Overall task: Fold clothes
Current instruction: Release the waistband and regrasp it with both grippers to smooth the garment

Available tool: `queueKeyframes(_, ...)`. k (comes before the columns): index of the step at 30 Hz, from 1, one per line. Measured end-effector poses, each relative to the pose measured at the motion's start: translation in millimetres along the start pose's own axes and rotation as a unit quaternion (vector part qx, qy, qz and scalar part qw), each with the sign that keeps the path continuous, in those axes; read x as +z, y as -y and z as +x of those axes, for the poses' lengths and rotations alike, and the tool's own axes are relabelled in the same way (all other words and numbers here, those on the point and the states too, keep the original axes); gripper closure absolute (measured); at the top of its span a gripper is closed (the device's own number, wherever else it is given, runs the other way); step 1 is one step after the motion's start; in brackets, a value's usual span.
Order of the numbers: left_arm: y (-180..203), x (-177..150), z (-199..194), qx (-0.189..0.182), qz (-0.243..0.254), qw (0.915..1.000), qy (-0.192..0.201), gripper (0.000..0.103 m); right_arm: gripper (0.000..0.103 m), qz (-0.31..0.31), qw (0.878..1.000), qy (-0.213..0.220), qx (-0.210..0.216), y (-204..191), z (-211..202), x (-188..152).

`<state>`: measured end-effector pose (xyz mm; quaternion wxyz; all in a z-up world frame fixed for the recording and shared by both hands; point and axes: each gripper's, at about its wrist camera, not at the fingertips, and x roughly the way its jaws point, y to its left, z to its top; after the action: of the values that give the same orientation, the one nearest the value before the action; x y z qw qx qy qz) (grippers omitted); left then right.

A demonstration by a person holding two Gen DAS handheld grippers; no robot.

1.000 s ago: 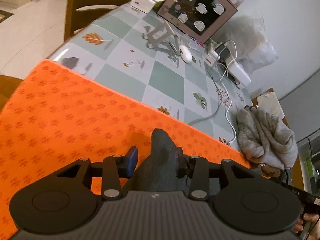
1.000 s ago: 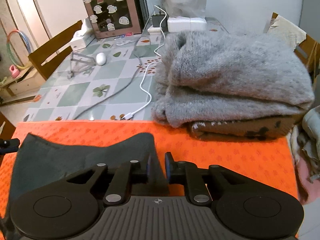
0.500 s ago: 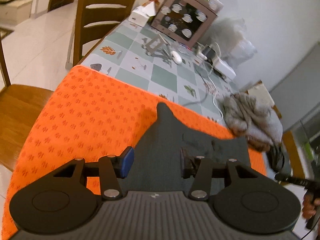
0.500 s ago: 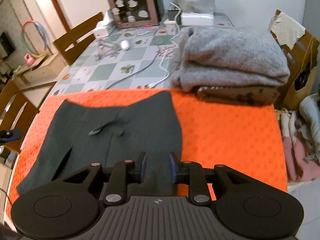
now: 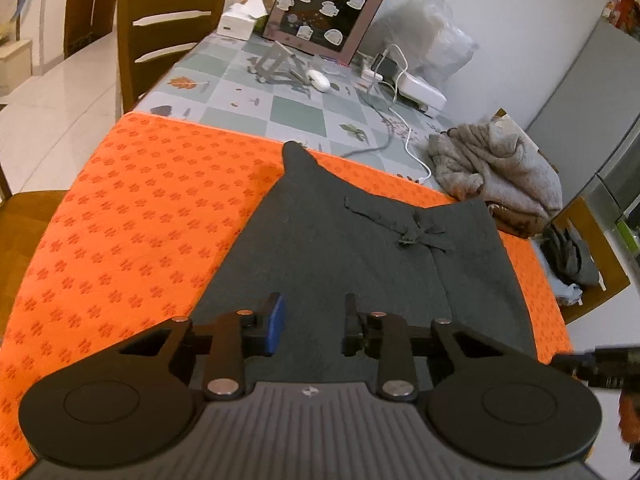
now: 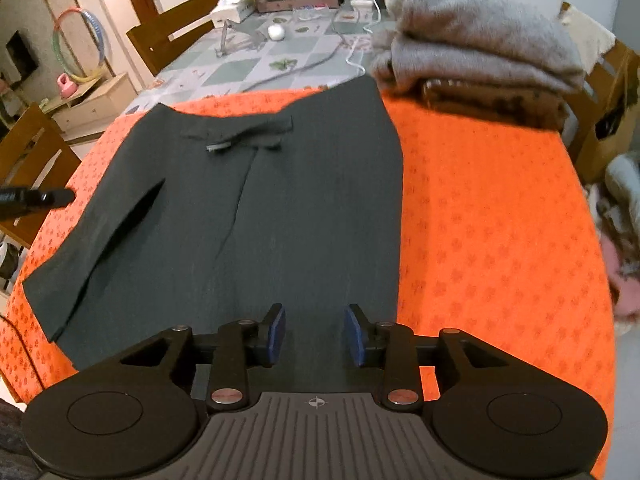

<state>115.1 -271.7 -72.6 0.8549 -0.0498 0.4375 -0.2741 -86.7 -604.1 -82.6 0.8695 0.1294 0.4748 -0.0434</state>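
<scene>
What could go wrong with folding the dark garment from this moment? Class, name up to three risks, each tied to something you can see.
1. The dark garment lies against the folded grey sweater; a fold toward it could snag or topple the pile.
2. The drawstring bow lies loose and may bunch inside the fold.
3. The left gripper is closing and the right gripper opening, with no cloth pinched, so the garment may slip on the orange mat.

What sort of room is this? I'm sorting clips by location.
Most likely a home dining room: a dining table under a checked leaf-print cloth, wooden chairs beside it, a fridge-like steel cabinet at the wall, and a hula hoop in the next room.
</scene>
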Motion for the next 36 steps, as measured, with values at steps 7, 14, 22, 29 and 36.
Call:
queueKeyframes(7, 19, 28, 44, 0.004, 0.024, 0.9997, -0.008, 0.071, 0.064, 0.031, 0.999, -0.008, -0.001, -2, 5, -18)
queueKeyframes(14, 10, 49, 102, 0.035, 0.018, 0.9972, -0.064, 0.072, 0.063, 0.040, 0.999, -0.002, -0.006, -2, 2, -16)
queueKeyframes(22, -1, 59, 94, 0.009, -0.003, 0.9992, -0.040, 0.072, 0.063, 0.045, 0.999, 0.012, -0.010, 9, 0, 7)
queueKeyframes(29, -7, 79, 102, -0.006, -0.010, 0.9998, -0.015, 0.085, 0.063, 0.042, 0.999, 0.024, -0.012, 20, 5, 41)
queueKeyframes(36, -9, 87, 128, 0.028, -0.010, 0.9987, -0.040, 0.095, 0.062, 0.025, 0.999, 0.034, -0.012, 29, 16, 79)
